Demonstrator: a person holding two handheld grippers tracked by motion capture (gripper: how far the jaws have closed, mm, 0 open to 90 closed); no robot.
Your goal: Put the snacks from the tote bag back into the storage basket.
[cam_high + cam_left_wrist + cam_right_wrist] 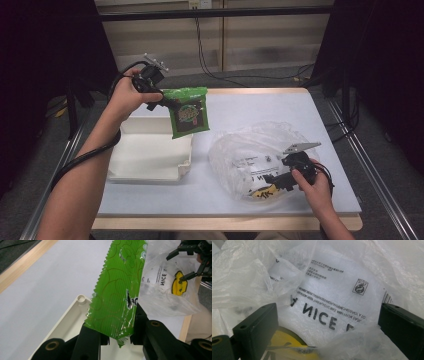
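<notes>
My left tongs are clamped on the side edge of the green snack packet, and the packet hangs in the air over the far right corner of the white tray. In the left gripper view the crimped edge of the packet sits pinched between the two black jaws, with the tray's rounded corner just below it. The tray lies flat on the tabletop.

Just to the right of the tray lies the clear plastic bag, crumpled and puffed up, with a yellow smiley printed near its front edge. My right tongs rest at the front of the bag, beside that yellow print. In the right gripper view the jaws stand wide apart with the bag's printed film between and beyond them; they hold nothing firmly that I can make out, though the film bunches against both jaws.
</notes>
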